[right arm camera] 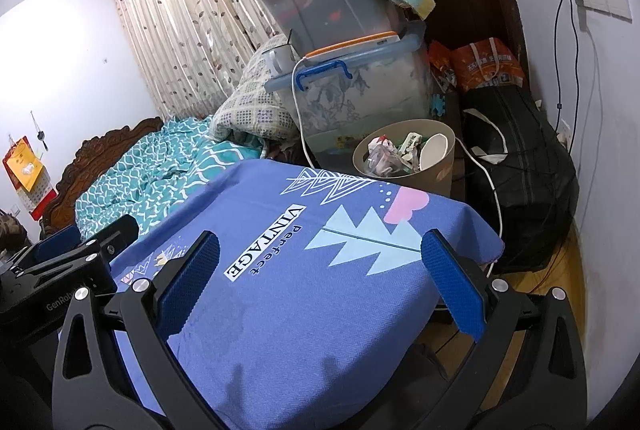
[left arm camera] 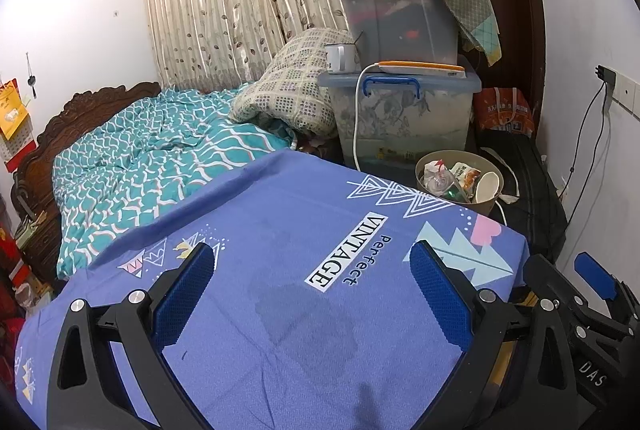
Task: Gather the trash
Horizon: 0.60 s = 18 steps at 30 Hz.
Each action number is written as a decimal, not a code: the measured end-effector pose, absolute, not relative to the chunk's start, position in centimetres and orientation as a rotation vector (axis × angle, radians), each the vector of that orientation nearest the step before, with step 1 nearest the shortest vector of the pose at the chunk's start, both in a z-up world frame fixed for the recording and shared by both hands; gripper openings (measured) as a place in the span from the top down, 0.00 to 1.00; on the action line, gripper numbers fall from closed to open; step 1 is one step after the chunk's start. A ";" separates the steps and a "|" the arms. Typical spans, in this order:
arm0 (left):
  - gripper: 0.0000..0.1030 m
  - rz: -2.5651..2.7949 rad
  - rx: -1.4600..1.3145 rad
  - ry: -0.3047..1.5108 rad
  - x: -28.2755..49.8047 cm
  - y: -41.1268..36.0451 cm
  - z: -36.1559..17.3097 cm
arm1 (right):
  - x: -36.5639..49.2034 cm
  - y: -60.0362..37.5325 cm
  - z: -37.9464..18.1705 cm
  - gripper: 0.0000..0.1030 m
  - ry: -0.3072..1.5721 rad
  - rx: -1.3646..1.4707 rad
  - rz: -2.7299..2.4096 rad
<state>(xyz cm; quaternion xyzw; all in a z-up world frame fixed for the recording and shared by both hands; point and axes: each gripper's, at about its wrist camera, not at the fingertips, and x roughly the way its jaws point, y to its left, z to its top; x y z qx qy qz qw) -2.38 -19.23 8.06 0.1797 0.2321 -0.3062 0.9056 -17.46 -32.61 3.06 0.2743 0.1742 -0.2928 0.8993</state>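
- Taking up most of the room, the bed [left arm camera: 132,165] has a teal wavy blanket and sits on the far left.
- Close to us is the desk [left arm camera: 288,270], covered with a purple cloth. No trash shows on the cloth.
- Two clear storage boxes [left arm camera: 400,109] are stacked behind the desk, with a white mug [left arm camera: 340,57] on the lower one.
- The trash bin [right arm camera: 436,169] stands just past the far right corner of the desk. It looks light and may tip if bumped, so its stiff rim seems the best place to grab.
- Inside it are crinkly wrappers [right arm camera: 380,153] and a white paper cup [right arm camera: 434,149]. They look soft and light, and the cup would squash if pinched hard.
- The left tool [left arm camera: 312,286] is wide open over the desk and holds nothing.
- The right tool [right arm camera: 320,278] is wide open too, with nothing between its blue pads [right arm camera: 188,278].
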 end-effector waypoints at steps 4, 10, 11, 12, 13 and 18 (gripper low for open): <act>0.08 -0.631 0.370 0.481 -2.4 -19.2 8.1 | -17.4 -32.4 3.4 0.03 0.358 0.566 -0.606; 0.08 -0.631 0.371 0.482 -2.4 -19.2 8.0 | -17.5 -32.5 3.4 0.03 0.356 0.567 -0.608; 0.08 -0.631 0.371 0.483 -2.4 -19.2 7.9 | -17.5 -32.5 3.4 0.03 0.357 0.567 -0.607; 0.08 -0.631 0.371 0.484 -2.4 -19.3 7.9 | -17.5 -32.5 3.4 0.03 0.359 0.568 -0.606; 0.08 -0.632 0.372 0.485 -2.4 -19.2 7.8 | -17.4 -32.5 3.4 0.03 0.360 0.568 -0.607; 0.08 -0.634 0.375 0.490 -2.3 -19.3 7.6 | -17.4 -32.3 3.5 0.03 0.360 0.569 -0.608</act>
